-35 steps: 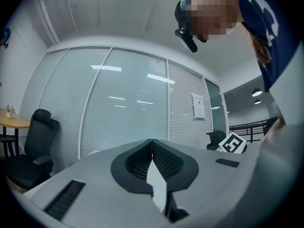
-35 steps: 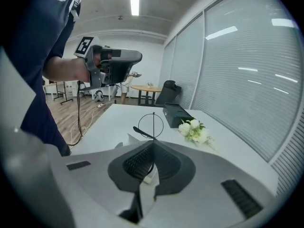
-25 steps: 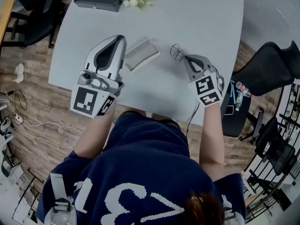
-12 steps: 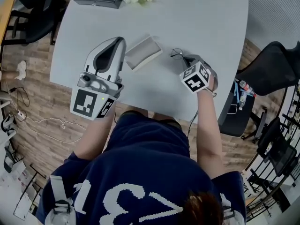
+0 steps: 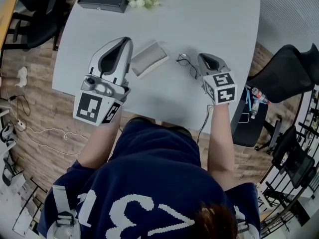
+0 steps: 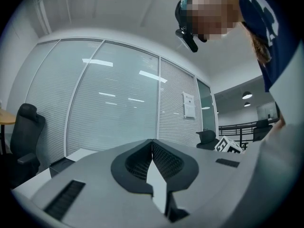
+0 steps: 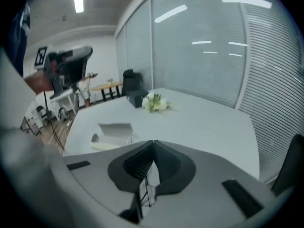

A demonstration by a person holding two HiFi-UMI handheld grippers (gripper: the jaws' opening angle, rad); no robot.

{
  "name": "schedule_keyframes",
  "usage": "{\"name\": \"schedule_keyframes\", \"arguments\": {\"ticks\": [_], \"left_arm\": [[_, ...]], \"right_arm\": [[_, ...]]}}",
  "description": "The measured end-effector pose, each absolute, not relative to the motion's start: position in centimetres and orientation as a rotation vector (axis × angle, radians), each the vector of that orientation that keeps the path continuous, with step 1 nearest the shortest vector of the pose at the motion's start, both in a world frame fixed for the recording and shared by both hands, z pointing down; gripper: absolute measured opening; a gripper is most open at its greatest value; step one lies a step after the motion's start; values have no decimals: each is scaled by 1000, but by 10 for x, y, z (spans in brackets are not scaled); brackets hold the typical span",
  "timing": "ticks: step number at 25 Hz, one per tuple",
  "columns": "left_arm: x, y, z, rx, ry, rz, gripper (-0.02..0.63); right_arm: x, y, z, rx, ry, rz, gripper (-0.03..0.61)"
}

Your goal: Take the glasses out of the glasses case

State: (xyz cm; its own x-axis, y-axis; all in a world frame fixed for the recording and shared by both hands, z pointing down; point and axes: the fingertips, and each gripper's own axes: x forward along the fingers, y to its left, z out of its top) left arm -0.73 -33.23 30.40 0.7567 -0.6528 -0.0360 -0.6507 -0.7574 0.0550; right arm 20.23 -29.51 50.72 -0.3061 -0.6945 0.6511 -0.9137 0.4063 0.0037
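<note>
Wire-rimmed glasses (image 5: 185, 63) are sitting out of the case (image 5: 148, 59), low over or on the table (image 5: 214, 14) just left of the right gripper's (image 5: 200, 59) tip and clear of the open case. So the taking-out itself is looking done, and the step in hand is, by my reading, setting them down. The right gripper view is showing its jaws pressed together at the tips with thin frame wire running through the slot beneath them, so it is gripping the glasses, probably by a temple. The left gripper (image 5: 125, 41) is hanging clenched and empty just left of the case, aiming at a glass wall rather than at the work. Next, the right jaws are needing to part gently once the frame is resting flat, then draw straight back so nothing is snagging the wire. Whether the lenses are touching the table is hard to judge from above. Which part of the frame is being pinched is not resolving either — and the case's inside is showing only as a pale hollow.
</note>
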Motion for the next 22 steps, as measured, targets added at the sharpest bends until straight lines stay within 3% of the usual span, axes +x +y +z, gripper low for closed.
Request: {"name": "schedule_keyframes", "arguments": {"ticks": [10,22], "left_arm": [[19,-333,255,3012,-1061,-188,14],[23,-326,233,3056,-1061,-239,14]], "right_arm": [[236,-297,301,1939,-2429,136,23],[233,-267,227,2090,-2465,-65,23]]}}
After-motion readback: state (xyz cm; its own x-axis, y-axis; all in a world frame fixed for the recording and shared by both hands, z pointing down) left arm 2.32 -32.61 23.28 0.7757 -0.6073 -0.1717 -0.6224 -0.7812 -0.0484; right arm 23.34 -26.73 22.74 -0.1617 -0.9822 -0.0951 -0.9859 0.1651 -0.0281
